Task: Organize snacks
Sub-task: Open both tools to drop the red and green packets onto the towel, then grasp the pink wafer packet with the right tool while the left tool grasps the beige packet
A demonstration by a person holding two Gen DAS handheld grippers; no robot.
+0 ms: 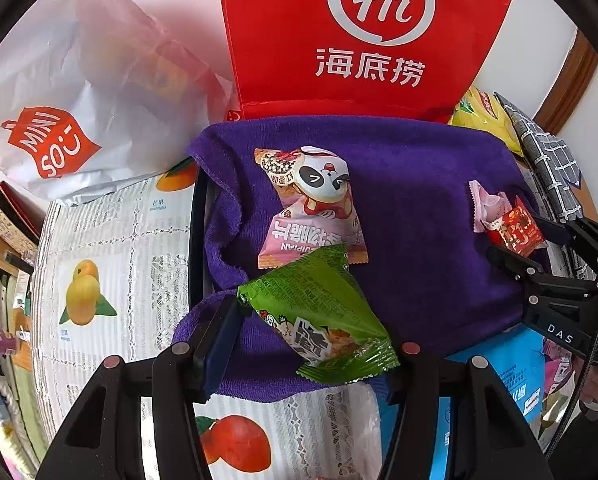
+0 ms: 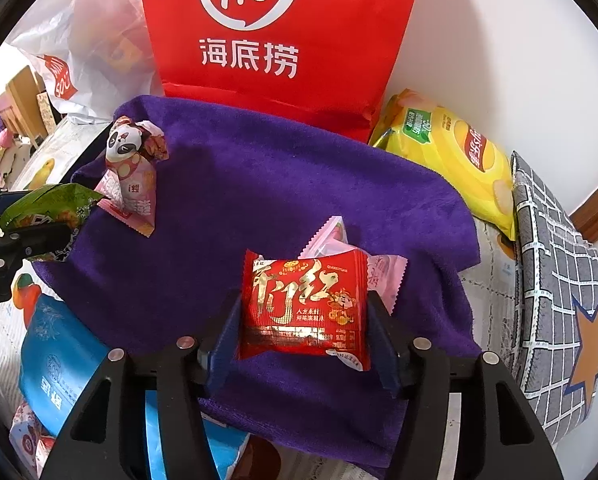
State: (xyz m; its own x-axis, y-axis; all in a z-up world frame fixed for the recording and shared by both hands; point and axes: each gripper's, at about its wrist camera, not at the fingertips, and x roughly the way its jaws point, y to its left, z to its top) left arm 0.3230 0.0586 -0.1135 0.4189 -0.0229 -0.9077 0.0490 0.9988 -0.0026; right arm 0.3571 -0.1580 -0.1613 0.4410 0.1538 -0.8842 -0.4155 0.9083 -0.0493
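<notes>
Your left gripper [image 1: 315, 344] clamps the green packet [image 1: 319, 320]; your right gripper [image 2: 303, 344] stands parted around the red packet [image 2: 303, 308], which lies loose on the purple towel [image 2: 259, 200]. The red bag [image 2: 275, 40] reads "Hi"; only the right view shows the yellow chip bag [image 2: 459, 160] fully.

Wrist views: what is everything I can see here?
towel: one, purple, table centre
paper bag: one, red, standing behind towel
plastic bag: one, white, back left
panda packet: one, pink, on towel
green packet: one, green, held by left gripper
red packet: one, red-gold, on towel
pink packet: one, pink, partly under red packet
chip bag: one, yellow, right of paper bag
checked fabric: one, grey, far right
blue bag: one, blue, beside towel
tablecloth: one, fruit-printed, underneath
left gripper: black, gripping green packet
right gripper: black, open around red packet
</notes>
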